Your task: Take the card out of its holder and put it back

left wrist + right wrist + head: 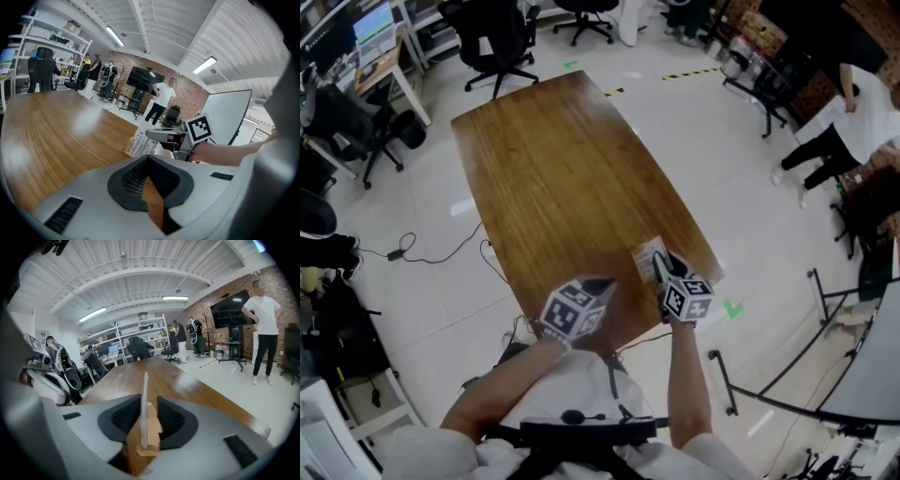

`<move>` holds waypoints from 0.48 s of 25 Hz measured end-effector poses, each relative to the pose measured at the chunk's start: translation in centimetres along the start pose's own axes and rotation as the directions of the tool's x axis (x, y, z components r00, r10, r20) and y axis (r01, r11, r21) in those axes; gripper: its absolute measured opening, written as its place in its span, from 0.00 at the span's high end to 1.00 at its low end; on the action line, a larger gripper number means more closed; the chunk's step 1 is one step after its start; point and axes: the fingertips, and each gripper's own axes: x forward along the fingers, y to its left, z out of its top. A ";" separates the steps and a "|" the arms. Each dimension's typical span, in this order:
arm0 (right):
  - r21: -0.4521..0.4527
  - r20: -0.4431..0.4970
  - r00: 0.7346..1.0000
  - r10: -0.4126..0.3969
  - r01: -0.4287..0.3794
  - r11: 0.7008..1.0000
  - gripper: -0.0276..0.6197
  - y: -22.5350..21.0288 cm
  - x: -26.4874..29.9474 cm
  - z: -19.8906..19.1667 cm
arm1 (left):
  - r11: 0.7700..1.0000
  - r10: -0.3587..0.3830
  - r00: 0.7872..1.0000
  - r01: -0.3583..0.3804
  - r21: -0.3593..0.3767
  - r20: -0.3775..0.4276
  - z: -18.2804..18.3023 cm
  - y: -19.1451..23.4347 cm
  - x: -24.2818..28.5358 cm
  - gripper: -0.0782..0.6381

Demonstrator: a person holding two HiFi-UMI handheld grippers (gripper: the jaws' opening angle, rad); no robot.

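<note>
A white printed card (652, 253) stands upright in a small wooden holder (149, 448) near the right front edge of the wooden table (553, 169). In the right gripper view the card (145, 399) is edge-on, straight up between the jaws. My right gripper (662, 266) straddles card and holder and is open, with a gap on each side of the card. My left gripper (584, 298) hovers over the table a little to the left of the card (139, 143). Its tips (148, 159) meet with nothing between them.
The table's right edge (708, 248) runs just beside the card, with floor below. Office chairs (502, 42) stand beyond the far end. A person in a white shirt (853, 117) is at the far right. Cables (422, 251) lie on the floor to the left.
</note>
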 end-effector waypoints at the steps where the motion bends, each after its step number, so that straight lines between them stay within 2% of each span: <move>1: 0.009 0.008 1.000 -0.007 0.006 1.000 0.69 0.0 -0.2 0.4 | 1.000 -0.005 1.000 0.005 -0.001 0.001 0.0 0.0 -0.2 0.90; 2: 0.019 0.020 1.000 -0.015 0.015 1.000 0.62 0.0 -0.6 1.0 | 1.000 -0.011 1.000 0.011 -0.004 0.003 0.0 -0.1 -0.4 0.90; 6: 0.068 0.133 0.989 -0.062 0.053 0.996 0.59 0.0 -3.8 4.6 | 0.999 -0.042 0.999 0.042 -0.007 0.016 0.1 -0.5 -1.3 0.90; 10: 0.121 0.292 0.946 -0.139 0.108 0.987 0.60 1.1 -8.9 9.6 | 0.995 -0.096 0.994 0.097 -0.019 0.053 1.0 -0.7 -2.8 0.90; 12: 0.127 0.356 0.918 -0.176 0.139 0.982 0.66 2.3 -12.0 11.6 | 0.992 -0.119 0.989 0.122 -0.024 0.083 2.0 -0.9 -3.7 0.90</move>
